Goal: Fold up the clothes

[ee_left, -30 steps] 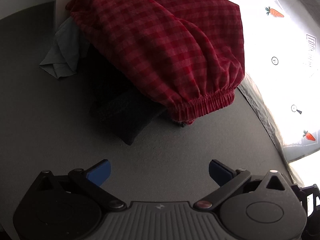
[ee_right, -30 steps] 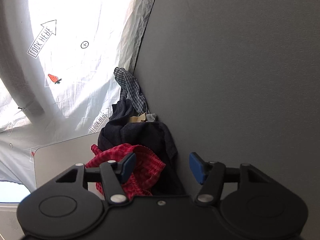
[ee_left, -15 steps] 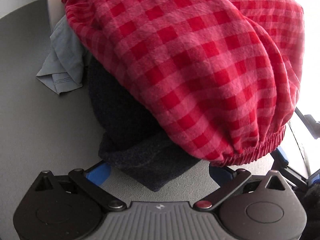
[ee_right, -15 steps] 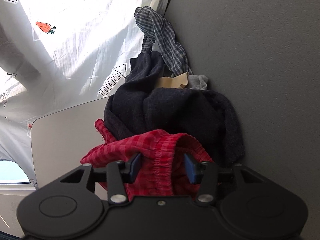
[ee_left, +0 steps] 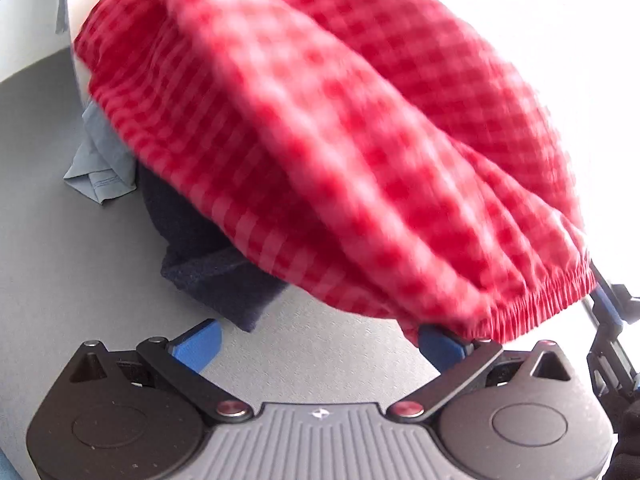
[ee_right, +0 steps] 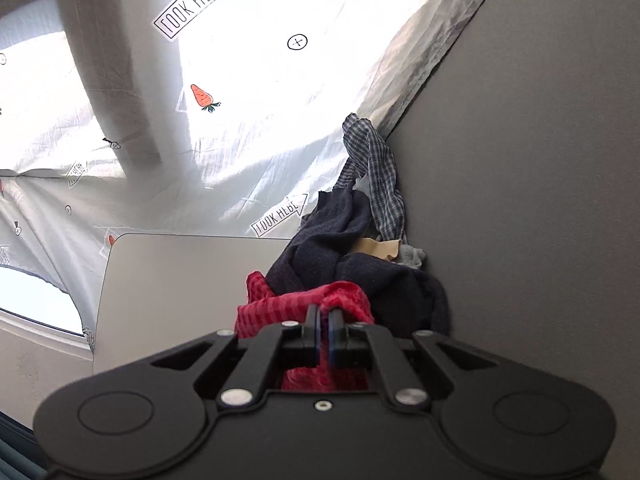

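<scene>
Here we have a grey bench [ee_left: 52, 240] carrying a heap of clothes, and over that heap hangs the red checked garment [ee_left: 360, 132], blurred in the left wrist view and the biggest thing in it. Its long axis seems to run along the gathered elastic hem [ee_left: 532, 304], which stretches from just above our left hand-held gripper [ee_left: 320, 344] off to the right edge of that view, where part of the other tool shows. Beneath it lie a dark navy garment [ee_left: 216, 280] and a pale blue cloth [ee_left: 100, 168], both on the bench and clear of our tools. In the right wrist view the heap sits straight ahead, with a blue-and-white checked cloth [ee_right: 376, 172] trailing up against a white printed sheet [ee_right: 240, 120]. Our right hand-held gripper [ee_right: 324, 332] is clenched on a fold of the red fabric, so this hand has the garment. Our left one is spread wide and grips nothing; the hem brushes over its right finger, so the free end lies just up and to the right of it. We judge that a short reach would bring the hem between its fingers.
</scene>
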`<state>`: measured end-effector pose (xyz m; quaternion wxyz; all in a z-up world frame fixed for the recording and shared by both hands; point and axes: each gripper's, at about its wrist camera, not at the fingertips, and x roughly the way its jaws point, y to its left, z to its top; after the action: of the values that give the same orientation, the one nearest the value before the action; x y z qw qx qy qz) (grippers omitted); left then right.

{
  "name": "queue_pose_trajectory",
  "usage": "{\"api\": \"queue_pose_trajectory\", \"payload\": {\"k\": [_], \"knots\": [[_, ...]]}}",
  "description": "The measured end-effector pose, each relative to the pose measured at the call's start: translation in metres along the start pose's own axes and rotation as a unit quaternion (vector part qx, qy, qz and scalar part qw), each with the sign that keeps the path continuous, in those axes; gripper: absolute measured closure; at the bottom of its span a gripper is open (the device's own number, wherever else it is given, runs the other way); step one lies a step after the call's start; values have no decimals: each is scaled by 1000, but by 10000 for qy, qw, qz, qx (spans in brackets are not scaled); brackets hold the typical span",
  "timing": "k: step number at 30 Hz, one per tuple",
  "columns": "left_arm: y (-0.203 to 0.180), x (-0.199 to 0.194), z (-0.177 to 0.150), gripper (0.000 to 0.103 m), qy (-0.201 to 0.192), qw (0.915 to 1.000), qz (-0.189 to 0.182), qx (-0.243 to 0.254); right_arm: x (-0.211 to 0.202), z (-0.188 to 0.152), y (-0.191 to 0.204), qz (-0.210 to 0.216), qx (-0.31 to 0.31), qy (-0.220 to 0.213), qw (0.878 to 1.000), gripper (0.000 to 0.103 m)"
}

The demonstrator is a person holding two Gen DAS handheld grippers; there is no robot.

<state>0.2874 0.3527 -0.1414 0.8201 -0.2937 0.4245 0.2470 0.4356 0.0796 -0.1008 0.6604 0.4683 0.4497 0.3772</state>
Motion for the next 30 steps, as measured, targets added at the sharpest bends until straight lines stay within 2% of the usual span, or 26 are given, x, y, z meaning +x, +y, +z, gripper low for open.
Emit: {"api": "queue_pose_trajectory", "payload": {"k": [4, 8, 10, 12, 14, 15, 17, 19, 21, 23, 27, 30], "knots": [[-40, -25, -45, 0, -55, 9988, -288, 382, -107, 10, -3, -301, -276, -800, 9960, 99], [-80, -50, -91, 0, -89, 9954, -588, 746, -232, 20, -20, -845, -420, -1716, 9806, 99], [-100, -63, -114, 0, -106, 9929, -738, 927, -305, 24, -34, -1442, -479, -2276, 9618, 99], [-120, -75, -137, 0, -124, 9898, -887, 1108, -374, 25, -50, -2141, -468, -2735, 9366, 99], [-133, -80, -170, 0, -118, 9862, -1013, 1301, -434, 25, -68, -2909, -375, -2983, 9083, 99], [-138, -80, -186, 0, -98, 9850, -1035, 1377, -460, 24, -79, -3181, -258, -3002, 8989, 97], [-151, -85, -224, 0, 48, 9832, -1077, 1476, -506, 19, -100, -3554, 16, -3047, 8837, 91], [-161, -87, -252, 0, 213, 9814, -1154, 1517, -541, 5, -118, -3617, 175, -3126, 8781, 88], [-171, -90, -277, 0, 360, 9793, -1232, 1563, -562, -7, -129, -3701, 266, -3117, 8748, 83], [-181, -96, -297, 0, 435, 9771, -1270, 1650, -573, -16, -141, -3657, 370, -2967, 8814, 83], [-195, -103, -317, 0, 410, 9745, -1264, 1808, -573, -30, -163, -3322, 660, -2432, 9089, 82], [-200, -107, -323, 0, 381, 9747, -1210, 1838, -553, -38, -175, -2752, 896, -1993, 9362, 80]]}}
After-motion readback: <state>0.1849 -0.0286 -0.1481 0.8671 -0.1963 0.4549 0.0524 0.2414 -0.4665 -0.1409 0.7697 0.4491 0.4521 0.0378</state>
